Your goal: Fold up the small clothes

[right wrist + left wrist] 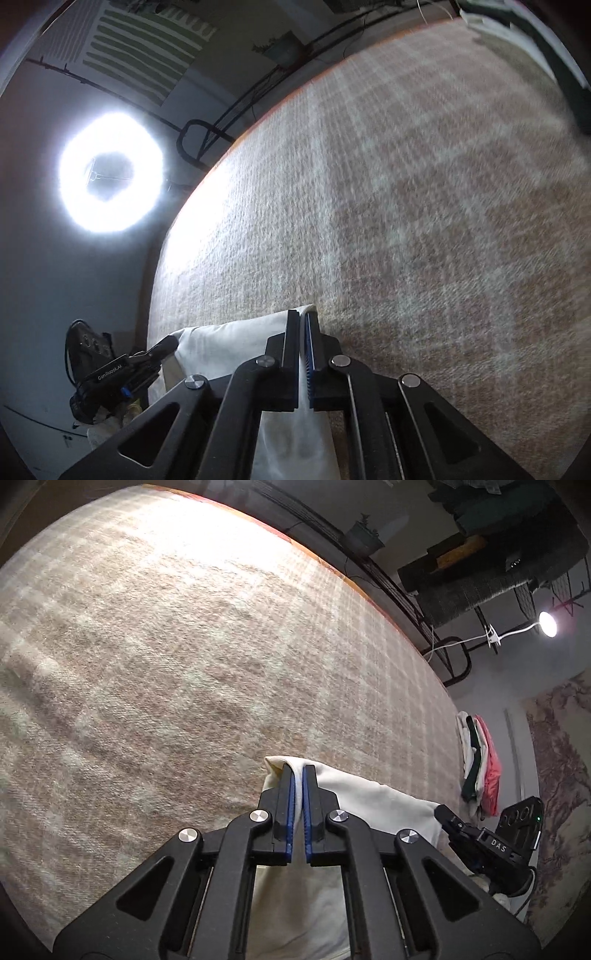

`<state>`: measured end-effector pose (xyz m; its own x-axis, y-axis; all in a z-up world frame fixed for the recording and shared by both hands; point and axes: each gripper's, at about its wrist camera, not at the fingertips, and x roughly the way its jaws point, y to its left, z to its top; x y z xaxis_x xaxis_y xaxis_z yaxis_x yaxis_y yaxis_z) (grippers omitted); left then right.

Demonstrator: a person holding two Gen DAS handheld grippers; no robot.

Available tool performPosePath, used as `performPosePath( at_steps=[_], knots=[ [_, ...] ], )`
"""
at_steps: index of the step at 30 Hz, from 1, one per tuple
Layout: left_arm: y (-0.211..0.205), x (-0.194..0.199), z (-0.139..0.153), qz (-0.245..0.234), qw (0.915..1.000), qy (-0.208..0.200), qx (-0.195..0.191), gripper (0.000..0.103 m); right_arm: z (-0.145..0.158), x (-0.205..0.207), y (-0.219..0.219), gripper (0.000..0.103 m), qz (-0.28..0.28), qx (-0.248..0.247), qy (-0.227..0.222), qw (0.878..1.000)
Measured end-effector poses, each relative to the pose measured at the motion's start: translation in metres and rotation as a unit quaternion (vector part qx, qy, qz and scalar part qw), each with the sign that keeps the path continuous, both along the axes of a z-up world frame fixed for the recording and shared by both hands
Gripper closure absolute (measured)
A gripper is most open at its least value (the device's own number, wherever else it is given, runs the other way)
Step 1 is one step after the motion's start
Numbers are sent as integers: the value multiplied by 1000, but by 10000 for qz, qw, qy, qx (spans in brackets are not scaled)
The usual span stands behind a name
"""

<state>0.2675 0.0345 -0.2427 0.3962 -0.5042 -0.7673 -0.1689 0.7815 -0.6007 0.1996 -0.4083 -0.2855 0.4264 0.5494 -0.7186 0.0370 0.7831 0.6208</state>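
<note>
A cream white garment (369, 805) hangs stretched between my two grippers above the plaid blanket. My left gripper (298, 771) is shut on one top corner of it. My right gripper (302, 317) is shut on the other top corner; the cloth (229, 343) runs left from it. The right gripper also shows in the left wrist view (448, 818), pinching the far edge. The left gripper shows in the right wrist view (166, 345). The lower part of the garment is hidden behind the gripper bodies.
A beige plaid blanket (184, 664) covers the work surface, also in the right wrist view (424, 221). A stack of folded clothes, white, dark green and coral (480, 764), lies at its right edge. A ring light (110, 171) and a small lamp (548, 624) shine nearby.
</note>
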Motion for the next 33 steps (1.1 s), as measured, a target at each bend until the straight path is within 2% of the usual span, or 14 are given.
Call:
performPosePath(
  at_steps=[5,8,11,13,14,16,22,26,30,33],
  knots=[
    [1,1,-1,30,9999,-57,159,102,5,0,4,103,57,-240,-65,9997],
    [8,0,4,159,9989,-169,412,102,4,1,2,103,-45,-300,-7,9995],
    [18,-1,4,275,9991,-93,314,102,9,0,-6,103,-239,-460,-91,9986],
    [19,-3,5,177,9993,-87,315,102,16,2,-10,100,-277,-516,-177,9981],
    [18,-4,6,111,9993,-105,340,102,20,3,-10,99,-153,-461,-220,9986],
    [14,-6,10,-21,9991,-170,380,102,24,2,-5,92,76,-349,-263,9990],
    [-11,-26,25,-622,9962,-387,478,102,37,-10,26,91,781,-584,-504,9940],
    [-29,-44,28,-945,9932,-429,524,102,47,-32,51,91,1336,-835,-830,9840],
    [-45,-57,23,-1228,9868,-495,929,102,46,-53,78,91,1866,-1260,-1053,9686],
    [-48,-60,14,-1330,9819,-434,1279,102,34,-65,96,87,2165,-1671,-1048,9561]
  ],
)
